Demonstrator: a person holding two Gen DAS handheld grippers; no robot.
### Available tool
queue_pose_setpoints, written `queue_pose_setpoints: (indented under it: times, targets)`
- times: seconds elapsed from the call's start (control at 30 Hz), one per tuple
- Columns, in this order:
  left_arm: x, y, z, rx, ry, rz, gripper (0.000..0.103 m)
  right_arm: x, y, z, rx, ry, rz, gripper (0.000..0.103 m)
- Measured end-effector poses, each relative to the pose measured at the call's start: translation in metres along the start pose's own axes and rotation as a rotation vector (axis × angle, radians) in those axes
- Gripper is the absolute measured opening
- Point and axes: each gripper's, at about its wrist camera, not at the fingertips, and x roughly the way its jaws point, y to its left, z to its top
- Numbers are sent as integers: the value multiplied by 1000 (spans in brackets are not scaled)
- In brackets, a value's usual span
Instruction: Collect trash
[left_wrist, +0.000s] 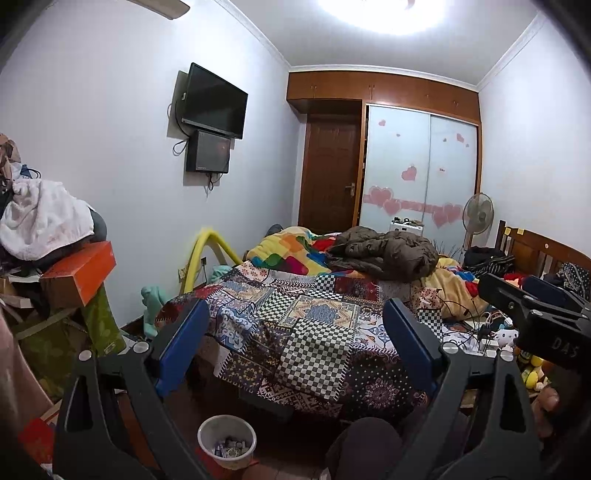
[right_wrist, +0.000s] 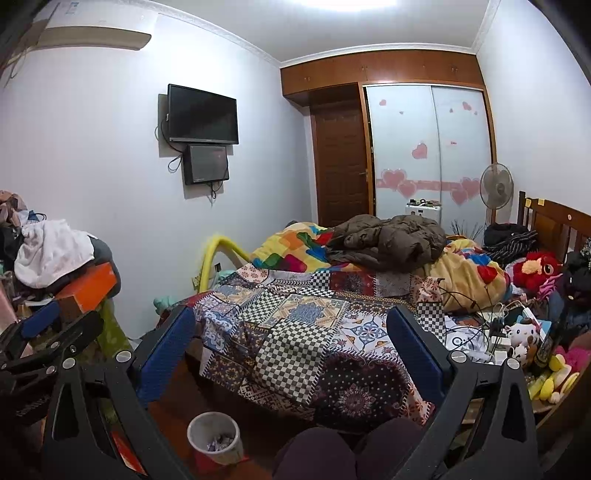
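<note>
Left gripper (left_wrist: 291, 347): blue fingers (left_wrist: 177, 347) spread apart, nothing between them. Right gripper (right_wrist: 291, 354): fingers likewise apart and empty; it also shows at 3 o'clock in the left view. Bin (left_wrist: 227, 441): white, on the floor at 6 o'clock below both grippers, small scraps inside. Bed (left_wrist: 310, 332) with patchwork cover lies ahead at 12 o'clock; brown coat (left_wrist: 384, 254) on top.

Readable text | right gripper (left_wrist: 532, 295) body is showing white letters "DAS", partly cut off | other labels are showing too small to read
</note>
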Motion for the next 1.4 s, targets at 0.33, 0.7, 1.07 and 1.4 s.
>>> queue_pose_setpoints:
  times: [0.33, 0.7, 1.07, 1.4]
  targets:
    - [1, -1, 1, 4, 7, 0, 96, -1, 0, 2, -1, 0, 5, 103]
    - [3, 2, 2, 11, 5, 7, 102, -1, -3, 3, -5, 5, 9, 103]
    - [3, 8, 1, 3, 3, -6, 102, 0, -4, 3, -7, 10, 12, 103]
    - [2, 15, 1, -9, 7, -30, 102, -1, -8, 2, -13, 18, 22, 103]
